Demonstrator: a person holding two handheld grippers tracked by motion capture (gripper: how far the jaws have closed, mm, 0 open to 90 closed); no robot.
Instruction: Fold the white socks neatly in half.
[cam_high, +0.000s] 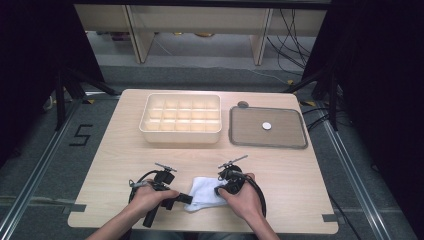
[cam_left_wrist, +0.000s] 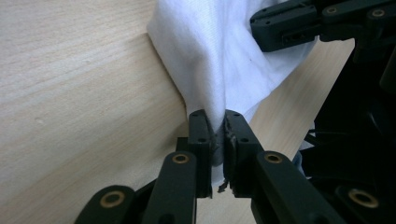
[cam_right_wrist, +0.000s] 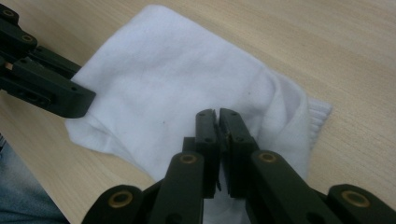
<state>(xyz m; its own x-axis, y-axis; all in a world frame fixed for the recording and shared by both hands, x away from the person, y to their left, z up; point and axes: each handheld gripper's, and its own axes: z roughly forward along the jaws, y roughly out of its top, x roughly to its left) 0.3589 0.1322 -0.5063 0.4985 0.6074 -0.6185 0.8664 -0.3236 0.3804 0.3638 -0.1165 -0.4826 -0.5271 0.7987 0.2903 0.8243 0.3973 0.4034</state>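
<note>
Spanning most of the high view, the light wooden table (cam_high: 120, 165) carried a cream compartment tray (cam_high: 181, 120) at its far middle and, just to the right of that, a dark flat tray (cam_high: 290, 142) with a small white disc (cam_high: 267, 126) lying on it. Near the person's edge of the table lay a white sock (cam_high: 205, 196), flat on the wood between the two hands. The left hand (cam_high: 147, 199) held the left tool (cam_high: 186, 198) against the sock's left edge; in the left gripper view its jaws were clamped together on a pinched fold of the white sock (cam_left_wrist: 219, 60), which rose from between the tips and spread away toward the other tool. The right hand (cam_high: 239, 196) held the right tool (cam_high: 219, 190) over the sock's right side. In the right gripper view the right tool (cam_right_wrist: 217, 114) had its jaws pressed together over the sock's cloth (cam_right_wrist: 159, 84) near the ribbed cuff (cam_right_wrist: 318, 116); whether cloth was caught between them could not be told.
</note>
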